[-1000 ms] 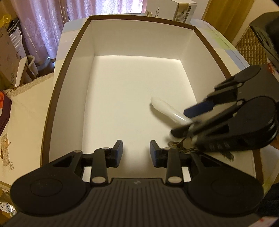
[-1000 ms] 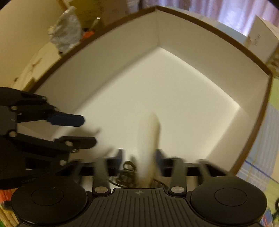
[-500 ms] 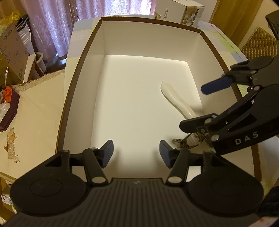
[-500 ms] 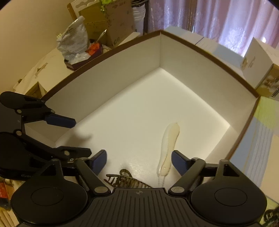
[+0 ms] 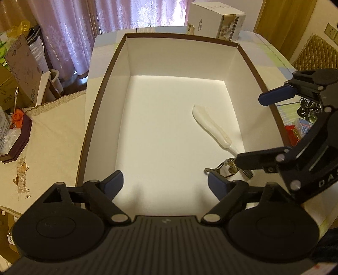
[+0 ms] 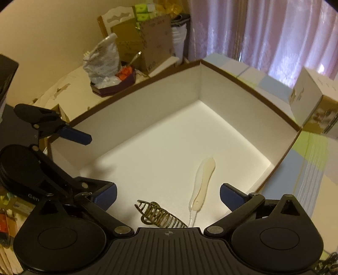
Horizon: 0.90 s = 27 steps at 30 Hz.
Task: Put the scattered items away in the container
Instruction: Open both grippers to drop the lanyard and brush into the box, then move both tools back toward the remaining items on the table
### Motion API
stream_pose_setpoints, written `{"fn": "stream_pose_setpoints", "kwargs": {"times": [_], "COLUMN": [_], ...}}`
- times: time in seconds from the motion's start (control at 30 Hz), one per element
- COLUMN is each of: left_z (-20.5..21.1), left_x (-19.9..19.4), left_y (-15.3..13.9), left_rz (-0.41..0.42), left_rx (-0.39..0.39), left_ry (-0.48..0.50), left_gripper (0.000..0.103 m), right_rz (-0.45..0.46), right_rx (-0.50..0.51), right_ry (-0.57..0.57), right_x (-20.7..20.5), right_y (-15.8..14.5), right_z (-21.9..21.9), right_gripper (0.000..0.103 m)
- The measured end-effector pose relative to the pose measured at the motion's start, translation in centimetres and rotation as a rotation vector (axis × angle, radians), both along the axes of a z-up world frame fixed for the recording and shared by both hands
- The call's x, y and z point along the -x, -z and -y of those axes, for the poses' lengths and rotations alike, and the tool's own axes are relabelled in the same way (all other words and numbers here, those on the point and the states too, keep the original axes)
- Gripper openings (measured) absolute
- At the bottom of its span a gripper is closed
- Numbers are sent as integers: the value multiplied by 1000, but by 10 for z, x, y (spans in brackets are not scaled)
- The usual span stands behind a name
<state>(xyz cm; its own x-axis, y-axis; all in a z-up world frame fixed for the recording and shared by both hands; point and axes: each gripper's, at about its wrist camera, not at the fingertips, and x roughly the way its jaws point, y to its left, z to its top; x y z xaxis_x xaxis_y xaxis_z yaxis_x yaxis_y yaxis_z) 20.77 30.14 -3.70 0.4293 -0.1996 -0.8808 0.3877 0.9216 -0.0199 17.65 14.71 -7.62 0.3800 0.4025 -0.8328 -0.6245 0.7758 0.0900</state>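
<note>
The white-lined box (image 5: 109, 69) lies below both grippers, the left gripper (image 5: 164, 183) and right gripper (image 6: 168, 195) each hovering spread wide and empty, with the cream shoehorn (image 6: 203, 182) and bronze hair claw (image 6: 157, 216) resting inside just ahead of the right one.

Between the fingers of the right gripper (image 6: 168, 193), a translucent, milky plastic tool (image 6: 202, 185) is lying glossy and smooth on the matt white floor of the paperboard box (image 5: 252, 69), whose rim is showing a brown paper edging. Just inside the left finger, a wire hair claw (image 6: 157, 215) is looking like dull bronze metal. The left gripper (image 5: 165, 183) is showing matt black plastic links, shiny metal rivets and smooth blue pads (image 5: 114, 182). Beyond the fingers, sheer curtains (image 5: 118, 19) are hanging as patterned cloth, and a cream woven tablecloth (image 5: 48, 135) is looking soft and matt.
</note>
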Motion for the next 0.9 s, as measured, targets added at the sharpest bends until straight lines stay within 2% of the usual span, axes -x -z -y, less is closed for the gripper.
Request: {"fn": "stream_pose_setpoints", "kwargs": {"times": [0.23, 0.9], "left_z": [6, 37], "left_x": [10, 55], "left_y": [-12, -55], "left_rz": [18, 82], "left_rx": [-15, -21], "left_ry": [-7, -51], "left_gripper": [99, 101], "right_rz": [33, 89], "right_rx": [-18, -101], "right_ry": [-34, -89], "right_x": [16, 57], "right_y": [-10, -37], "right_z": [9, 54], "right_gripper": [101, 101]}}
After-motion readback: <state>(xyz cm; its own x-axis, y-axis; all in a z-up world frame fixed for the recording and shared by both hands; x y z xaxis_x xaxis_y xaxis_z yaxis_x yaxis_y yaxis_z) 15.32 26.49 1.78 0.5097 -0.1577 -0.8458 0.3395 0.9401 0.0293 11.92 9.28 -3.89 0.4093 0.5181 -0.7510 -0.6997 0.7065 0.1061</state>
